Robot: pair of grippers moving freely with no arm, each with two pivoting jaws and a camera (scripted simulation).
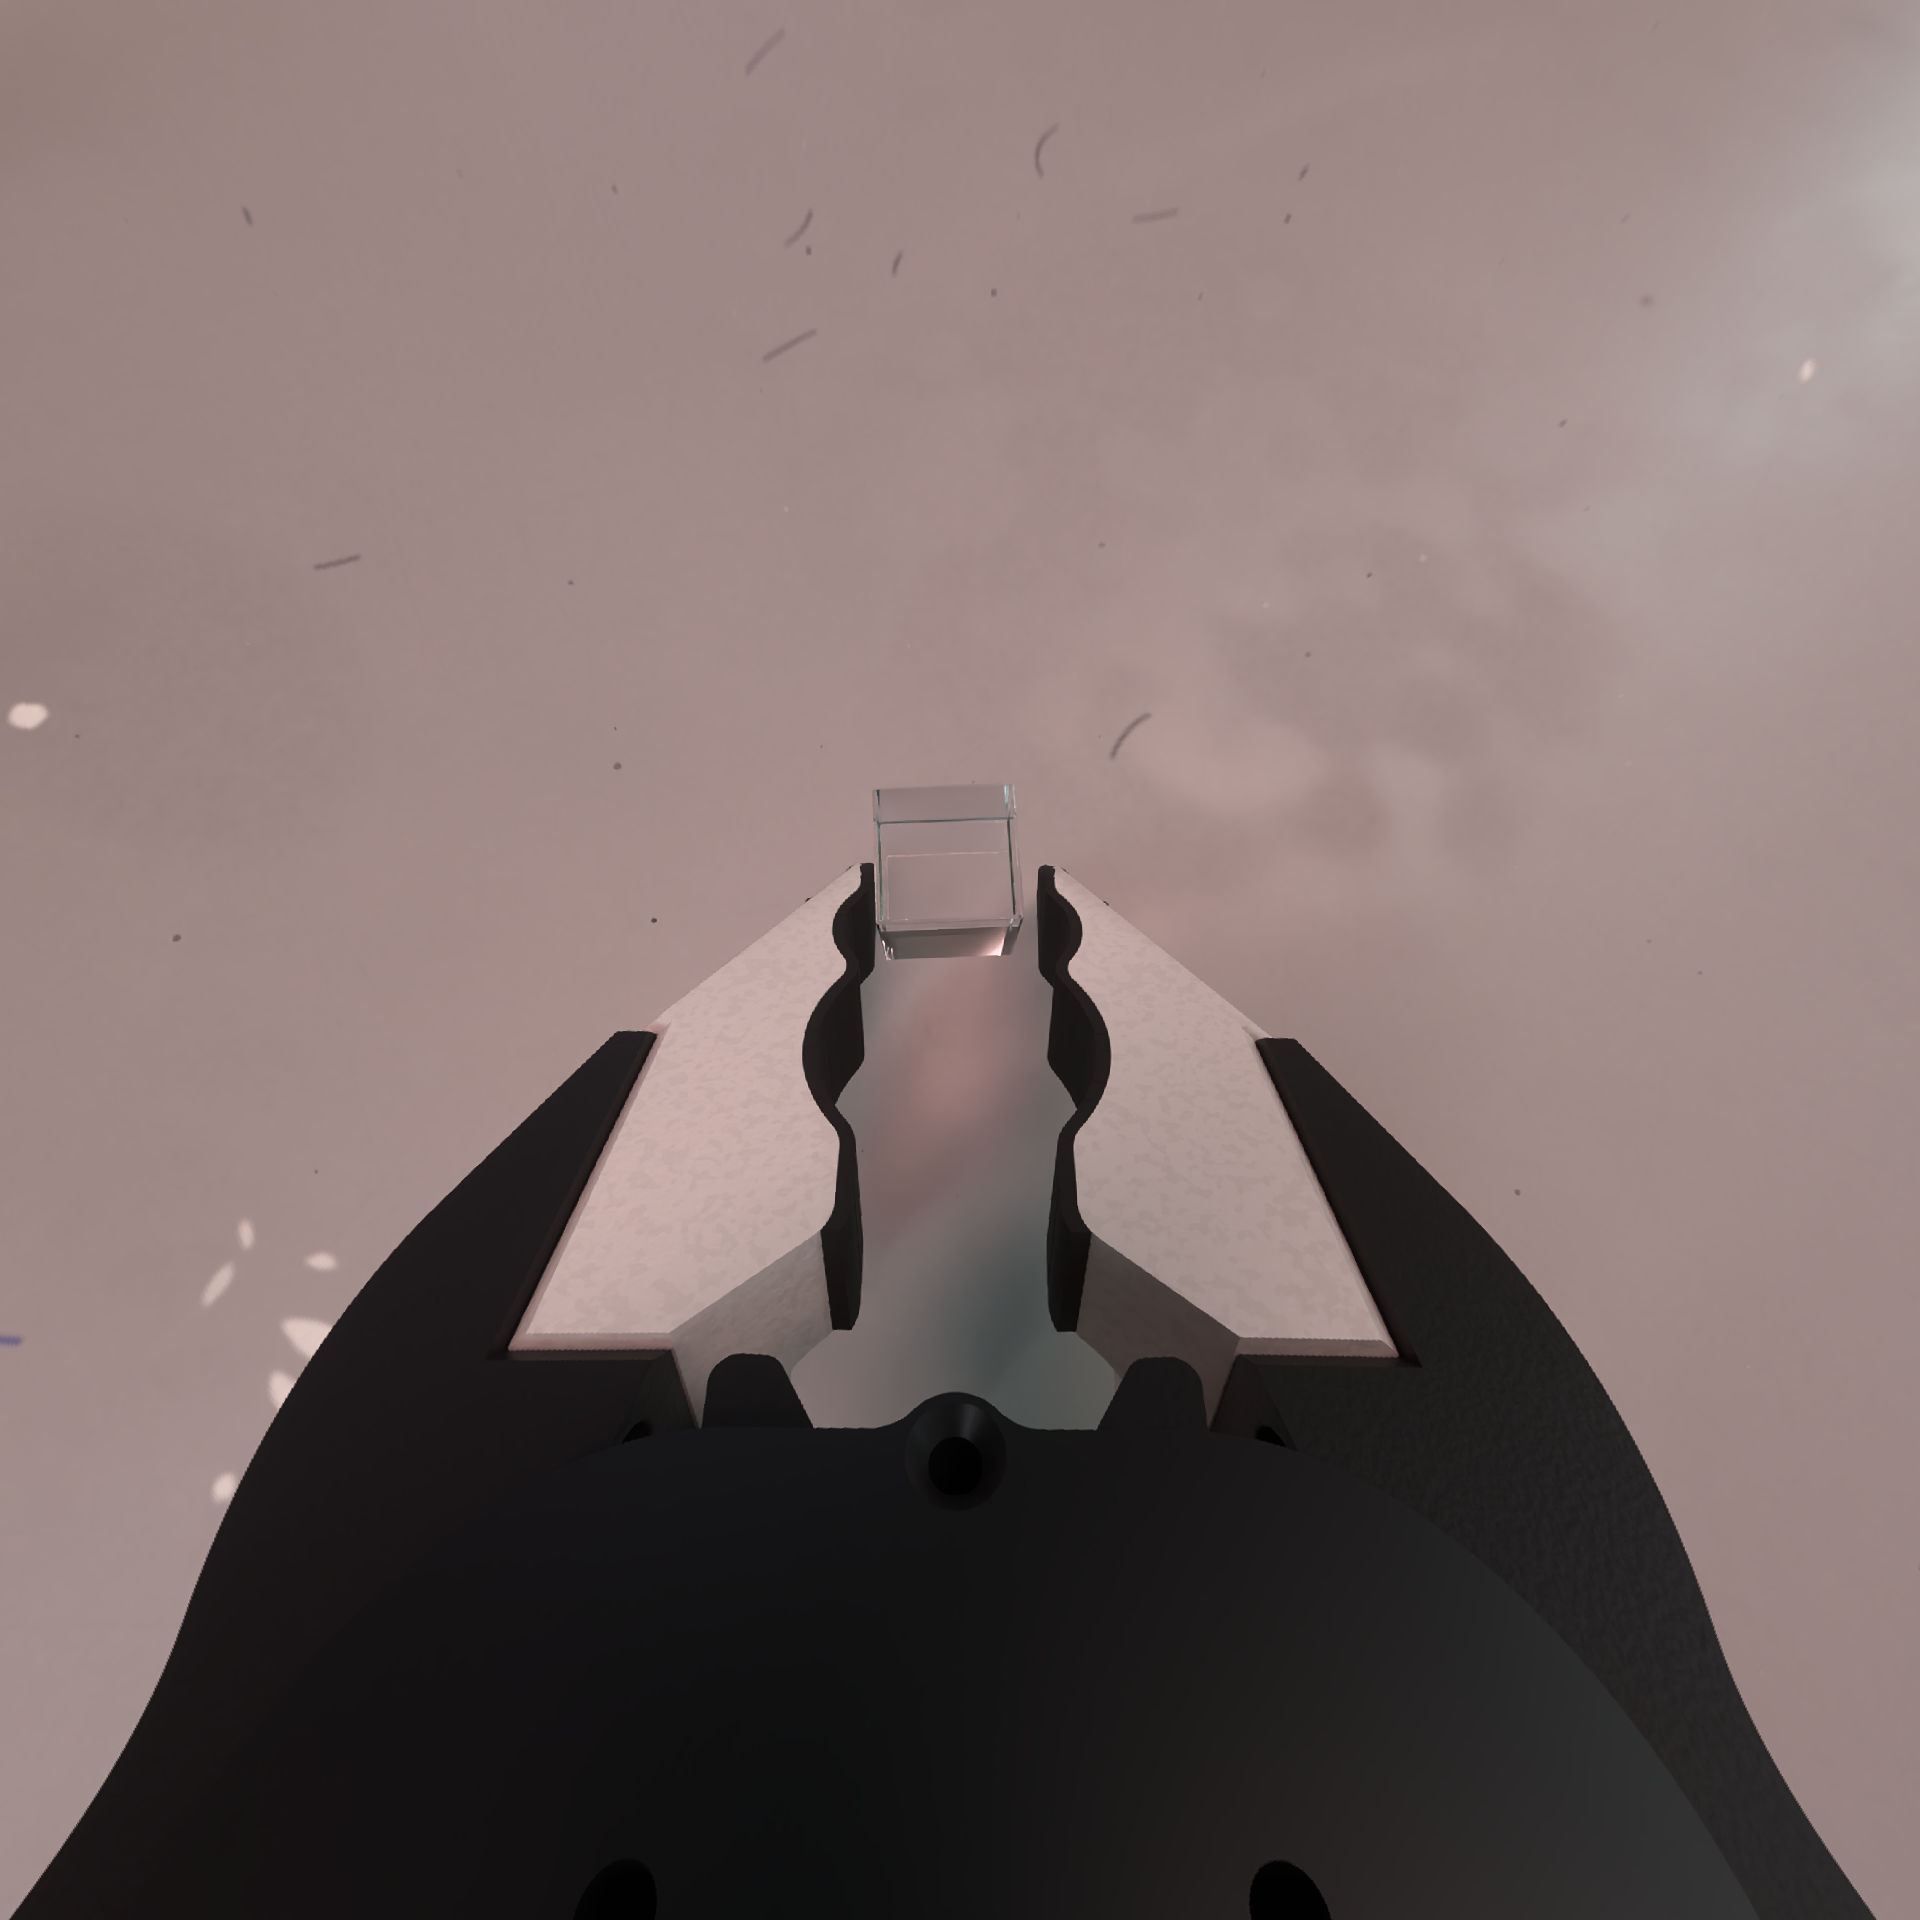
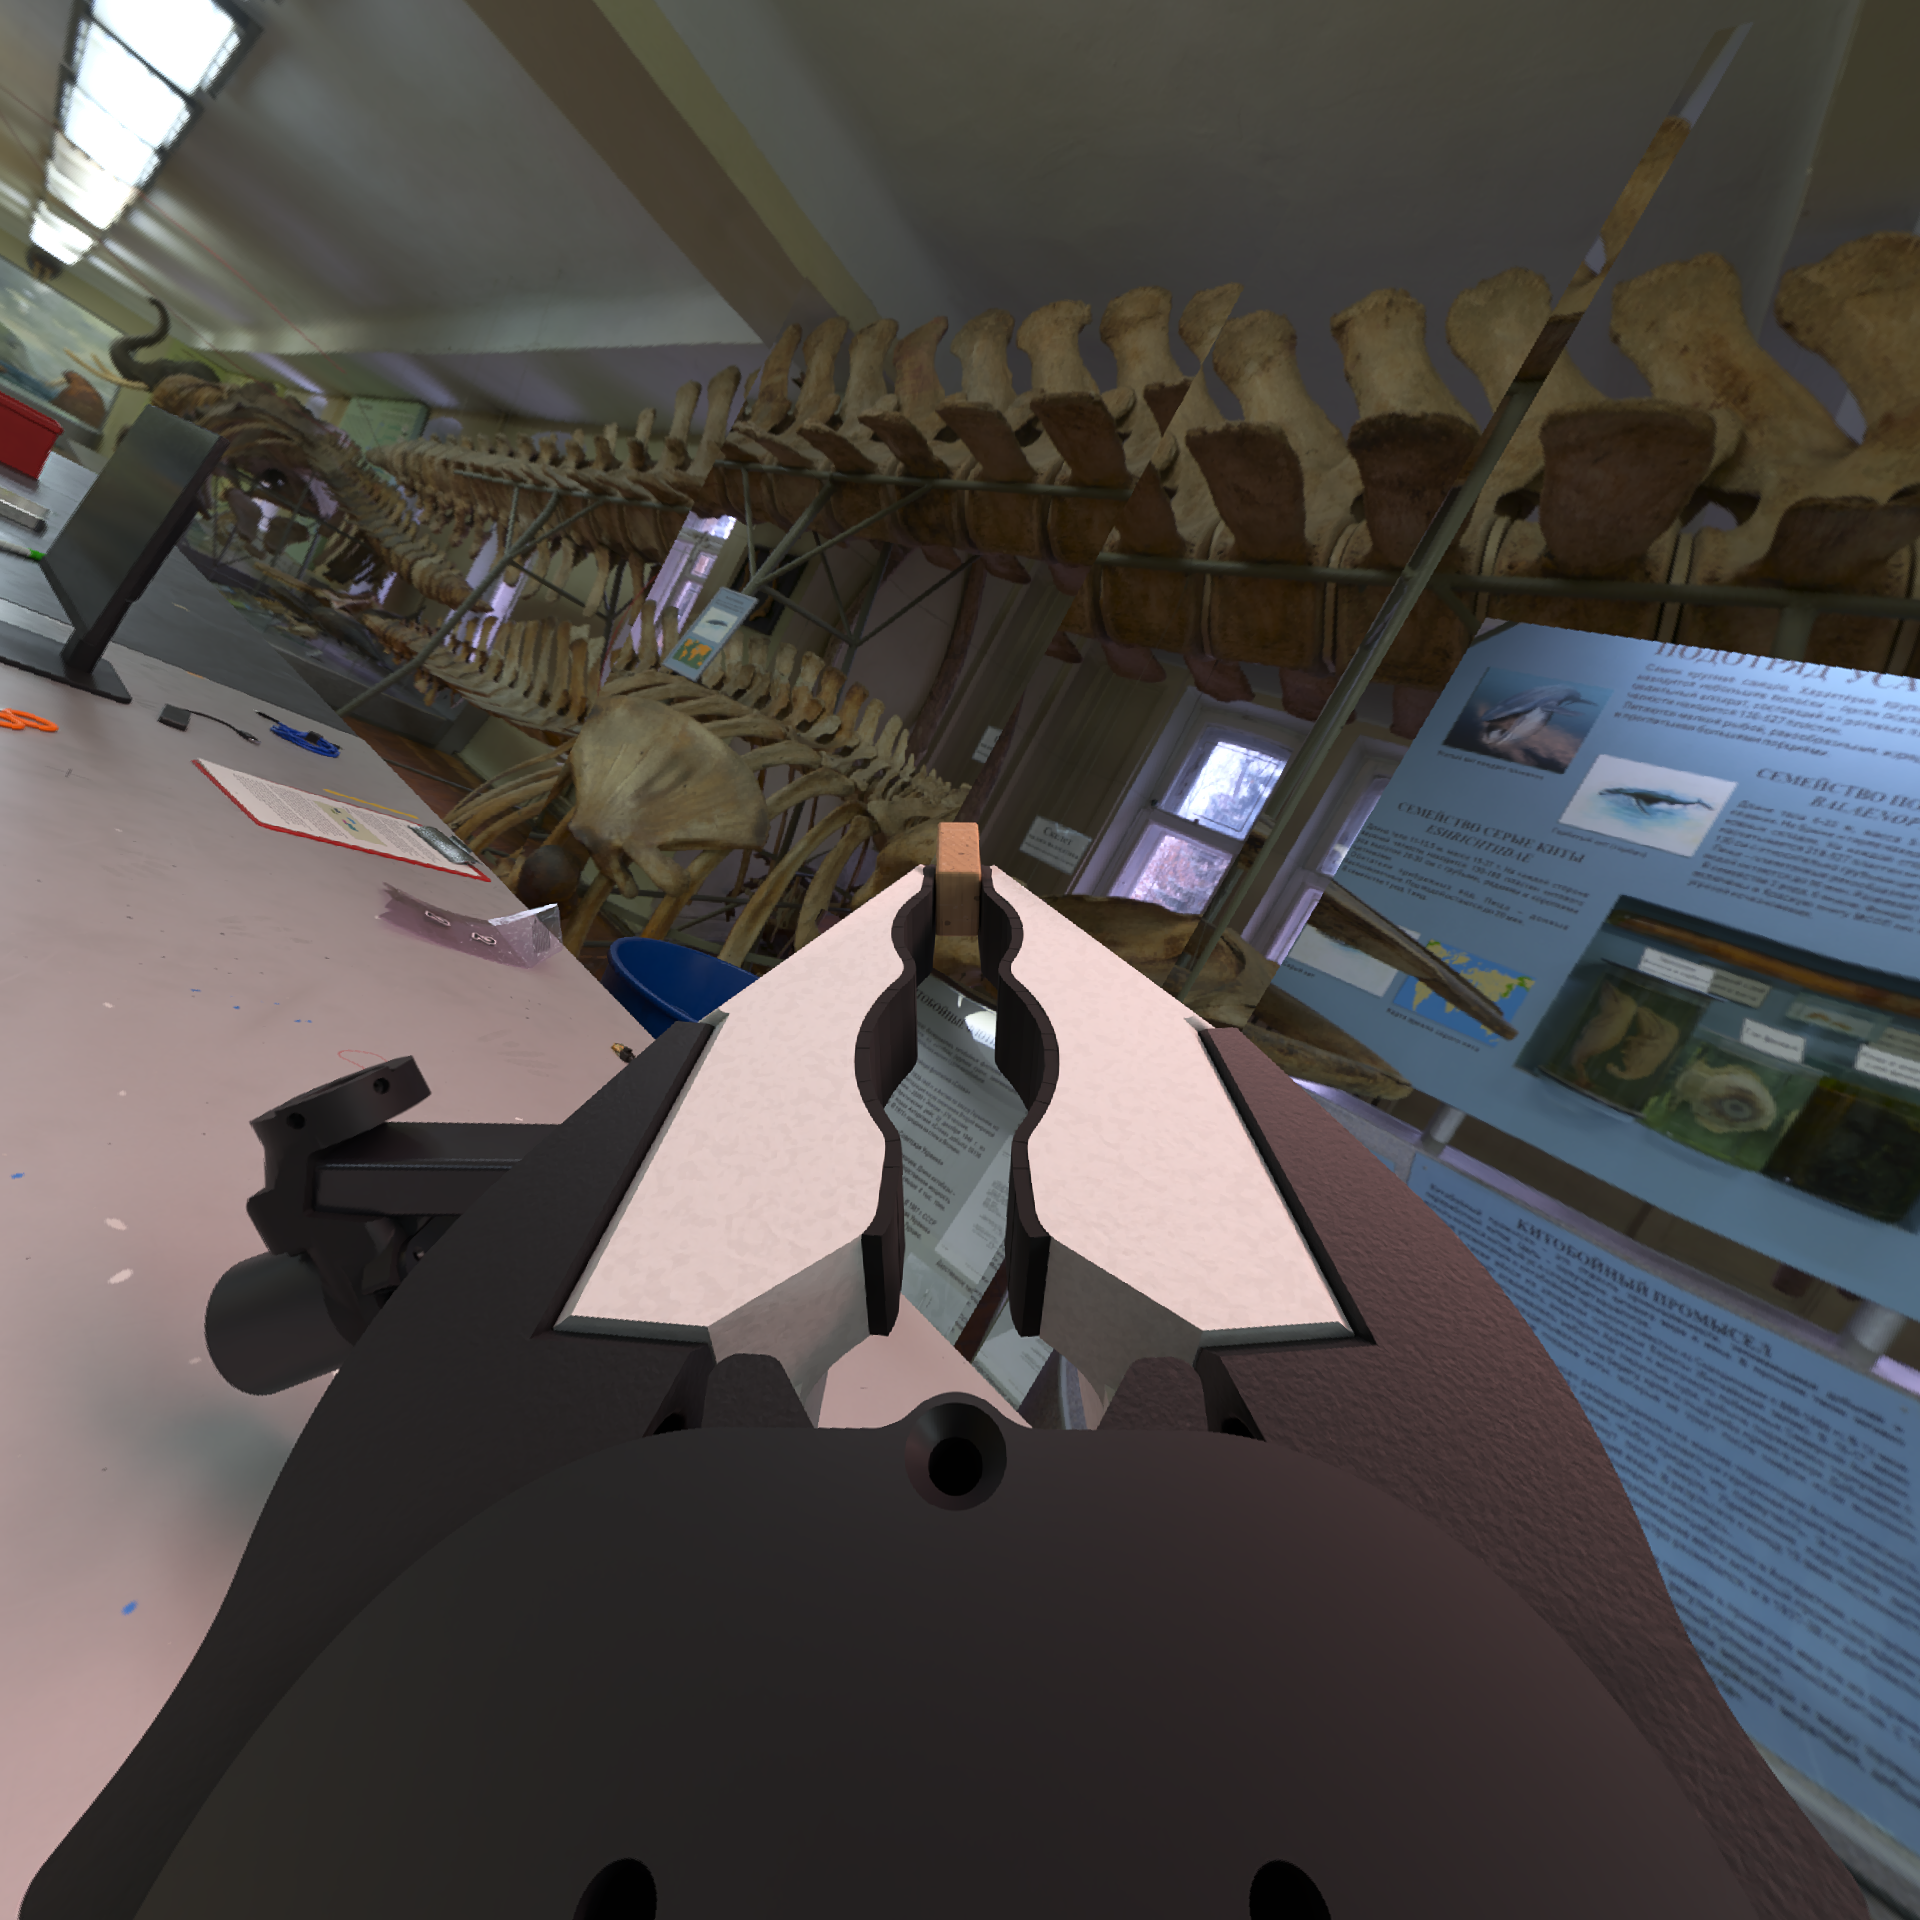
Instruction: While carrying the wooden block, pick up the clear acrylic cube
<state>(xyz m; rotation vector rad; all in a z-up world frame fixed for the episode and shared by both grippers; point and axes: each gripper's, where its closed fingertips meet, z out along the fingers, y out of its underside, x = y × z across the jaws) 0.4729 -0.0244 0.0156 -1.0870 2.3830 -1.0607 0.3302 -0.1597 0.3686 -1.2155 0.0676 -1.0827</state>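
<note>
Pinkish, speckled desk [image 1: 416, 520] fills the left wrist view; the clear acrylic cube [image 1: 945, 871] sits on it between the left gripper [image 1: 954, 878] fingers, which stand open, a gap showing on the right; the right gripper [image 2: 958, 883] fingers pinch the wooden block [image 2: 957, 878], raised off the desk.

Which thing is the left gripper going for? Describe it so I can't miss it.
Start from the pinkish tabletop. The left gripper hangs open above it, and between its fingertips sits the clear acrylic cube: see-through, glassy-edged, the only object there.
</note>
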